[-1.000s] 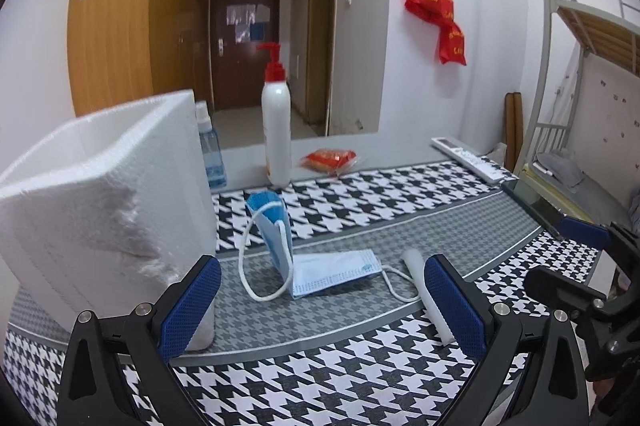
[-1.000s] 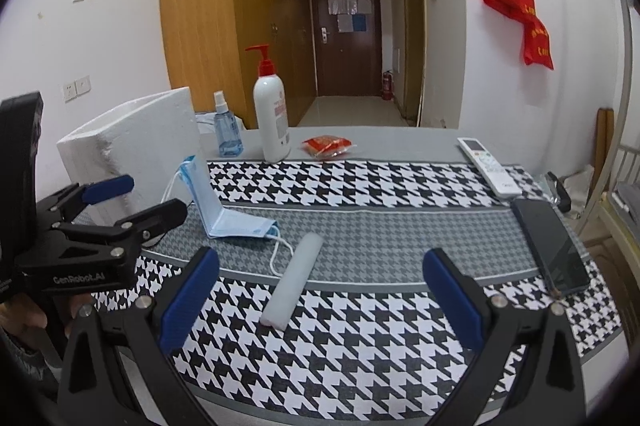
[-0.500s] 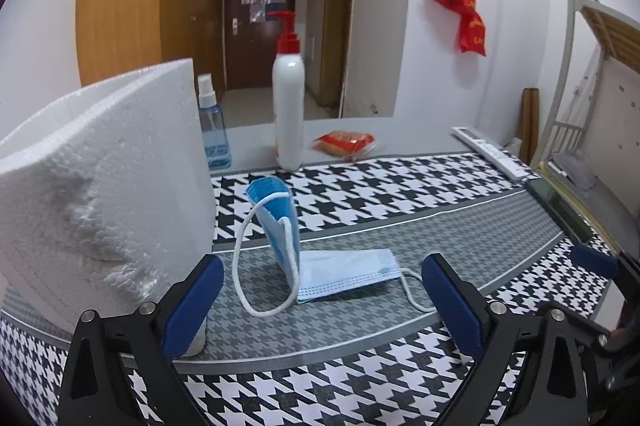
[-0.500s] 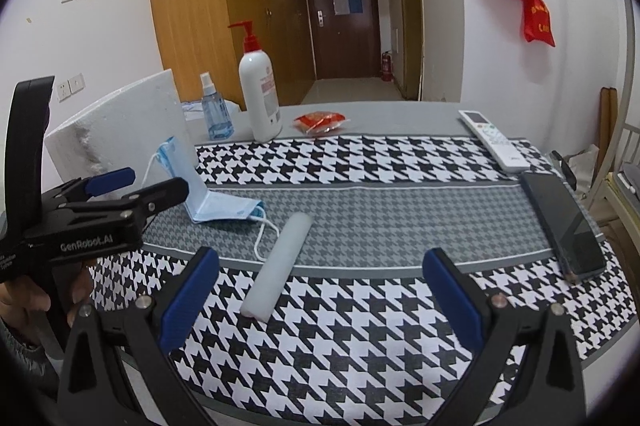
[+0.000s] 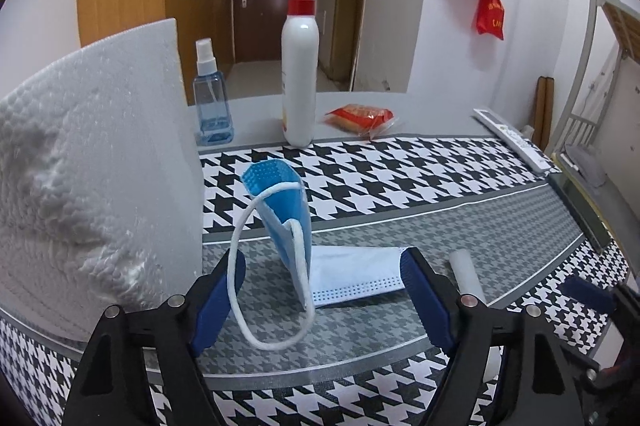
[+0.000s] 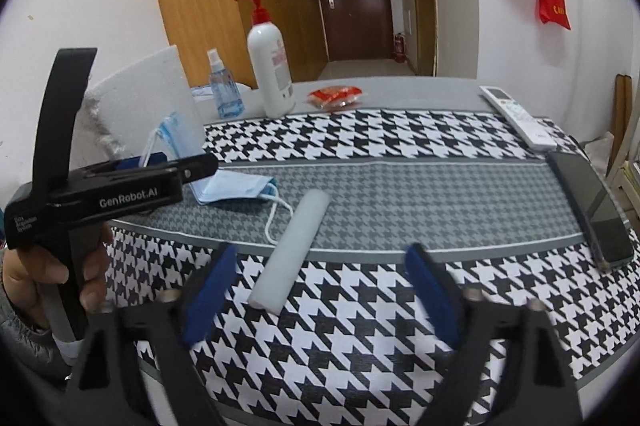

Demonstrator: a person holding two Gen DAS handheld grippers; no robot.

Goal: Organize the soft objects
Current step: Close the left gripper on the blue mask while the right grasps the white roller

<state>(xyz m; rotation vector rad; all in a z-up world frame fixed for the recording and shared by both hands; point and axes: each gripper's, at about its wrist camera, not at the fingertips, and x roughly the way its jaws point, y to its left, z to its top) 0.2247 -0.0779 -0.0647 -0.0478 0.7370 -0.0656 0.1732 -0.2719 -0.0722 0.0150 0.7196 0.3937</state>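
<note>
A blue face mask (image 5: 288, 214) lies on the houndstooth cloth, one half folded upright and the white half flat, next to a white foam box (image 5: 92, 178). My left gripper (image 5: 324, 270) reaches around it. The jaws are closing with the mask and its ear loop between them, and the pads are not pressing. A white foam cylinder (image 6: 292, 250) lies slantwise just past my right gripper (image 6: 322, 266). Those jaws are closing too, with the cylinder's near end between them towards the left pad, untouched. The right wrist view shows the left gripper (image 6: 180, 162) over the mask (image 6: 232, 186).
At the back stand a white pump bottle (image 5: 299, 82) with a red top and a small blue spray bottle (image 5: 212, 106). A red snack packet (image 5: 360, 116) lies beside them. A white remote (image 6: 516, 114) and a dark phone (image 6: 592, 210) lie along the right side.
Both grippers have come forward and down toward the table and their jaws have narrowed. The mask now sits between the left pads. The cylinder is nearer the right gripper.
</note>
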